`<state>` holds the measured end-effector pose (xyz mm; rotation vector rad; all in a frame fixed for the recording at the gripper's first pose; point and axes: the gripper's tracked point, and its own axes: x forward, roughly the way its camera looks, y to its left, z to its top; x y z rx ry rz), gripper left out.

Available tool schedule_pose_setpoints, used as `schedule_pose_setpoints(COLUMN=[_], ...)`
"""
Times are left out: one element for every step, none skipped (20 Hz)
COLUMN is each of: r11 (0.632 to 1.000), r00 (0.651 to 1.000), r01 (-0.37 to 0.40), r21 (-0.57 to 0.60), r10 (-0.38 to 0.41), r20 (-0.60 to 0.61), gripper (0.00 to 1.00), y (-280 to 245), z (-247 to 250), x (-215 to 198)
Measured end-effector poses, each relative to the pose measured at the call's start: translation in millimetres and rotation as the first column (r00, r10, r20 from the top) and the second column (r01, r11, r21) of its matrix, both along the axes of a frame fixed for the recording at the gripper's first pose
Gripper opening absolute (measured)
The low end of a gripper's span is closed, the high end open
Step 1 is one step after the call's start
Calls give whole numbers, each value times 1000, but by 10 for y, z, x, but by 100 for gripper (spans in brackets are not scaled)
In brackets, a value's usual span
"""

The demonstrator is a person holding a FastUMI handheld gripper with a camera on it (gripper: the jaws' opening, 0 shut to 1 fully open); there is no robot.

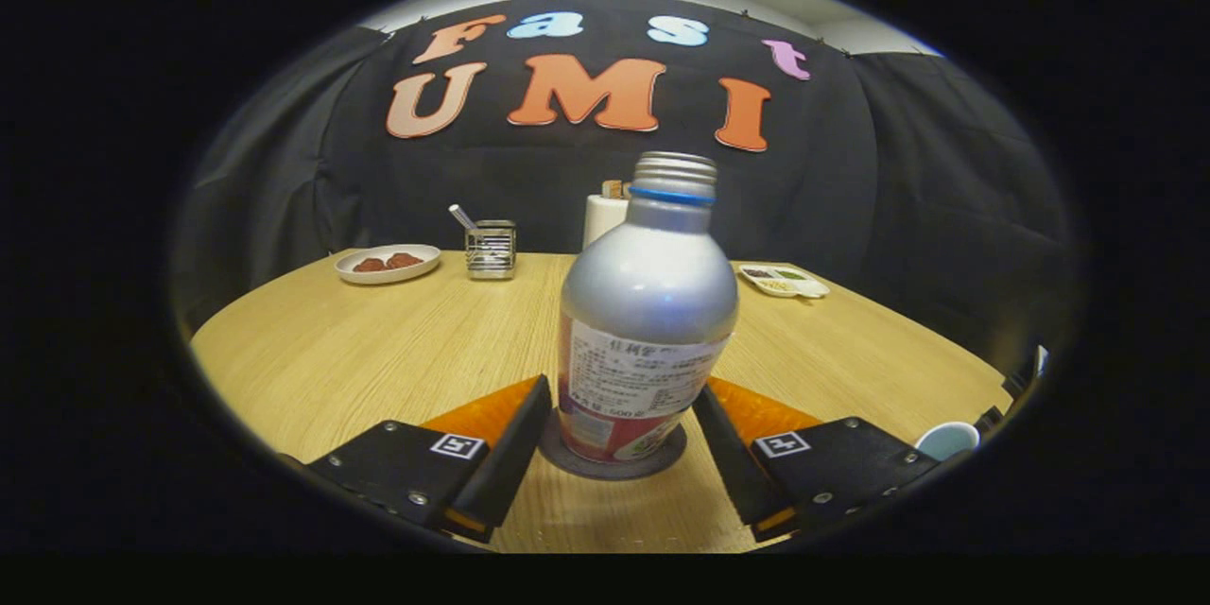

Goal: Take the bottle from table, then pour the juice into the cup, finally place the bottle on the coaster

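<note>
Wooden table [378,340]: bottle [646,302] upright on coaster [613,465], between spread tongs [621,411], fingers apart from it.

A staged dining booth is suggested: a wooden counter [331,350] set against draped black cloth [898,208], with a food plate [388,263].

The silver bottle [647,302] stands upright on the dark coaster [613,465], between the gripper [619,425] fingers. The fingers flank its base, slightly apart. A blue cup [946,440] sits beside the right finger on the table [378,350].
</note>
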<state>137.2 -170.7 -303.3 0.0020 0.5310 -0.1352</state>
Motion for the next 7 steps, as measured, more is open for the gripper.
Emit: schedule_pose_setpoints(r11=[1000,1000,1000,1000,1000,1000,1000], r00=[1000,1000,1000,999,998,997,994], r01=[3,6,5,1,4,5,8], r21=[-1,2,8,14,13,16,21], r10=[-3,-6,-5,-1,-5,-6,-11], r20=[8,17,30,45,60,81,108], gripper=[94,96,98,98,98,98,98], y=[-9,-12,-3,20,9,6,-1], z=[32,85,147,224,310,413,538], x=[-18,-46,-68,-91,-124,-161,-192])
